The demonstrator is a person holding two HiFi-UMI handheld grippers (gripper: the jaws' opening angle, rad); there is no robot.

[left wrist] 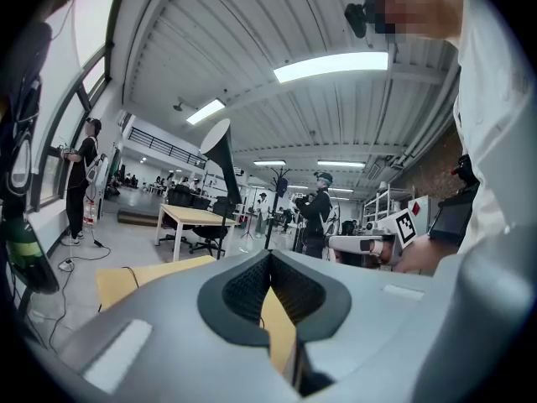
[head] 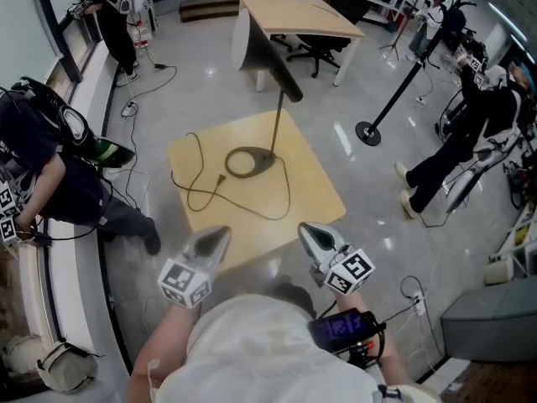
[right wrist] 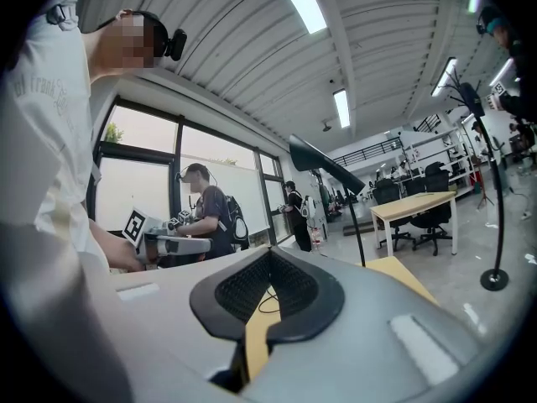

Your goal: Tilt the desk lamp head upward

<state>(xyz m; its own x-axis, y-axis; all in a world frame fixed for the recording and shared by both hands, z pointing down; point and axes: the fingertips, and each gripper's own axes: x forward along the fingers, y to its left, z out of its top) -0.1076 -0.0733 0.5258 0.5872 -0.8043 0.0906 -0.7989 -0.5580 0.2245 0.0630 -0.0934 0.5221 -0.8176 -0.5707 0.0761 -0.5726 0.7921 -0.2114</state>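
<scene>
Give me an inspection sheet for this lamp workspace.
Surface: small wooden table, bare but for lamp and cord.
Job's things: desk lamp upright on its ring base, head angled, untouched.
Clutter: nothing seen.
Grippers: left hand-held gripper and right hand-held gripper shut, empty, at the table's near edge.
Cables: lamp cord looped loose on the tabletop.
Surroundings: people around, larger desk, stanchion post.

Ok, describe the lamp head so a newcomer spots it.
Find the square wooden table on the grey floor. A thin stem rises from a flat round base on it. The lamp head tops that stem: a long dark shade, pale inside, the only tall thing.
</scene>
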